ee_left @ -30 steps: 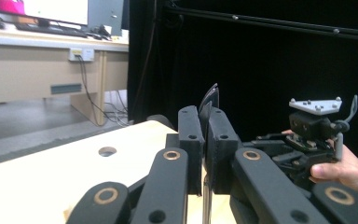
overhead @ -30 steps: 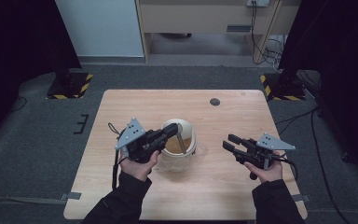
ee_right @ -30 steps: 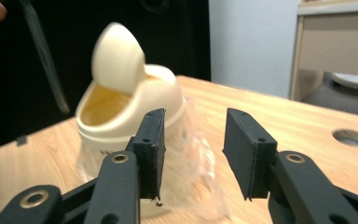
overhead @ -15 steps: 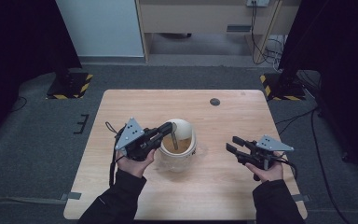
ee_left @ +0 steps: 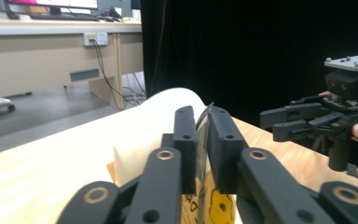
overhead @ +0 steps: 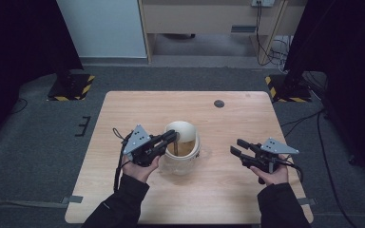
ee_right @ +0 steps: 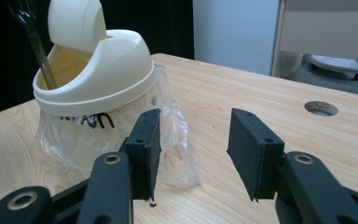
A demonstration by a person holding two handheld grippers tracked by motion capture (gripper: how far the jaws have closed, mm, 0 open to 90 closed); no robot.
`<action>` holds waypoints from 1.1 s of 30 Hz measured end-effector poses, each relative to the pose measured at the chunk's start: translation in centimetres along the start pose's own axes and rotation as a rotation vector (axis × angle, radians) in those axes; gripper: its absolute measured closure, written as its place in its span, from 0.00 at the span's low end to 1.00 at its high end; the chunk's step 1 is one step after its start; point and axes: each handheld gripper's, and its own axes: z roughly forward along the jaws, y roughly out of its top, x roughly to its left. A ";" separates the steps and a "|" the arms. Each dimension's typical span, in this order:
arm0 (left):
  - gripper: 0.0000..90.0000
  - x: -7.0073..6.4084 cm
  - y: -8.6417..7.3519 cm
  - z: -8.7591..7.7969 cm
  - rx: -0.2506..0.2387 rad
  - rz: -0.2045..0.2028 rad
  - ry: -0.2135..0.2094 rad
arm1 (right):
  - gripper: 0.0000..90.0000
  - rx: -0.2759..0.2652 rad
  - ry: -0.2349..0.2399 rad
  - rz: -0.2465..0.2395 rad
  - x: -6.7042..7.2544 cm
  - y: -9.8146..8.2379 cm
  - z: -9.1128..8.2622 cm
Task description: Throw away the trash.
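The small cream bin [overhead: 182,147] stands mid-table. The left gripper [overhead: 172,137] reaches over its rim, jaws pinched on what looks like a thin clear sheet (hard to identify). The right gripper [overhead: 235,148], jaws wide and empty, waits well apart.

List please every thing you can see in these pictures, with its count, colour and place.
Table: one, light wood, centre, with a round hole near its far edge.
Small bin: one, cream, swing lid tipped open, mid-table.
Plastic bag: one, clear, hanging out below the bin's top.
Thin strip: one, dark and clear, reaching into the bin's opening.
Desk: one, beige, beyond the table.
Left gripper: one, black, shut on the thin strip at the bin.
Right gripper: one, black, open, right of the bin.
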 end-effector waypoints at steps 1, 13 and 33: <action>0.88 0.1 -0.1 -0.1 0.005 -0.004 -0.004 | 0.60 -0.001 0.000 0.000 0.0 0.0 0.0; 0.62 1.9 -1.3 -4.7 -0.010 -0.016 0.035 | 0.55 -0.001 -0.030 0.005 -0.5 -0.1 -0.5; 0.22 10.0 -12.2 -9.2 0.417 -0.200 0.334 | 0.20 0.218 -0.254 0.164 -4.0 -4.0 -0.5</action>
